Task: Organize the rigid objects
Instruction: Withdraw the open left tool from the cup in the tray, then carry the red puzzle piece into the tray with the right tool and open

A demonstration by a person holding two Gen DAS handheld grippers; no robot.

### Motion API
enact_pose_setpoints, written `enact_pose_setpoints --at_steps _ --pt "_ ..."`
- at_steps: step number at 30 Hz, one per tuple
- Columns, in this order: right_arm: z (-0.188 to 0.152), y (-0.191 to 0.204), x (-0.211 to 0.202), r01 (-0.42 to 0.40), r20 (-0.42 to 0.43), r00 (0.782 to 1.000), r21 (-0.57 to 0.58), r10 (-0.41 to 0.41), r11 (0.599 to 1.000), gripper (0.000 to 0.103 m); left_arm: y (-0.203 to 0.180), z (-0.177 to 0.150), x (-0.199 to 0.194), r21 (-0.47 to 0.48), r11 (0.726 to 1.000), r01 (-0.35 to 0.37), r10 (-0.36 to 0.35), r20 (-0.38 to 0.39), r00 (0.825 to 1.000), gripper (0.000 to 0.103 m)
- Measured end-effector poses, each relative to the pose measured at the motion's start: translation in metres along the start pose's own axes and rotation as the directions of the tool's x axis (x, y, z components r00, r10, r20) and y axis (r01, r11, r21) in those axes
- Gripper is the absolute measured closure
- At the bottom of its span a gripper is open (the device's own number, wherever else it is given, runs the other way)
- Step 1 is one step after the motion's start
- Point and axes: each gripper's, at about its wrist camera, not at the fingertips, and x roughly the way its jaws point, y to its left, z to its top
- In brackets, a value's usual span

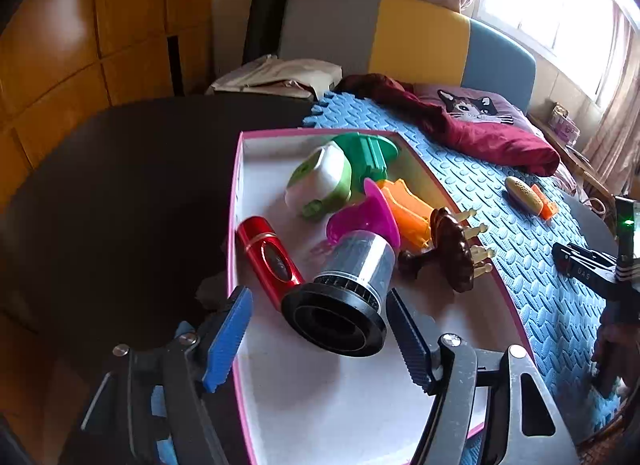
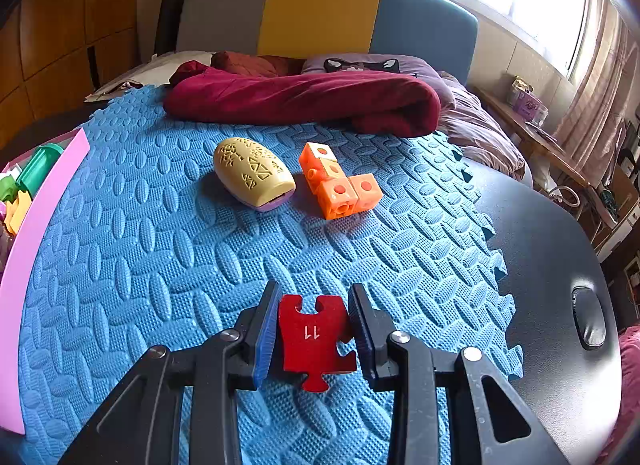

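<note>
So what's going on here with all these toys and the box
A person with tongs in each hand is sorting small objects from a blue foam mat into a pink-edged box. The right tongs are clamped on a red puzzle piece above the mat. The left tongs stand open around a black and silver cylinder lying in the box. A yellow oval toy and orange cubes wait on the mat.

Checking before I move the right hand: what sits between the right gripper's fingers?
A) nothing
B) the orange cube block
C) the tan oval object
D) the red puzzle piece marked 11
D: in the right wrist view the red puzzle piece sits clamped in the right gripper, while the orange cube block and tan oval object lie beyond on the blue mat.
</note>
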Motion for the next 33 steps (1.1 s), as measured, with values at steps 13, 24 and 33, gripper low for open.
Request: enact_pose_setpoints --at_steps 13,24,33 --pt "0.001 -0.006 -0.002 -0.037 -0.034 0.999 0.046 0.039 0.998 0.069 0.014 0.001 -0.029 -0.014 0.998 -0.054 0.055 0.064 0.996 0.033" --pt "-0.004 -0.008 -0.01 -0.115 -0.098 0.987 0.103 0.125 0.988 0.069 0.028 0.002 -0.038 -0.038 0.997 -0.07 0.073 0.085 0.994 0.033" --pt "-0.003 0.024 -0.057 -0.242 -0.006 0.97 0.077 0.243 0.967 0.069 0.041 0.001 -0.037 -0.075 0.994 -0.076 0.082 0.084 0.993 0.033"
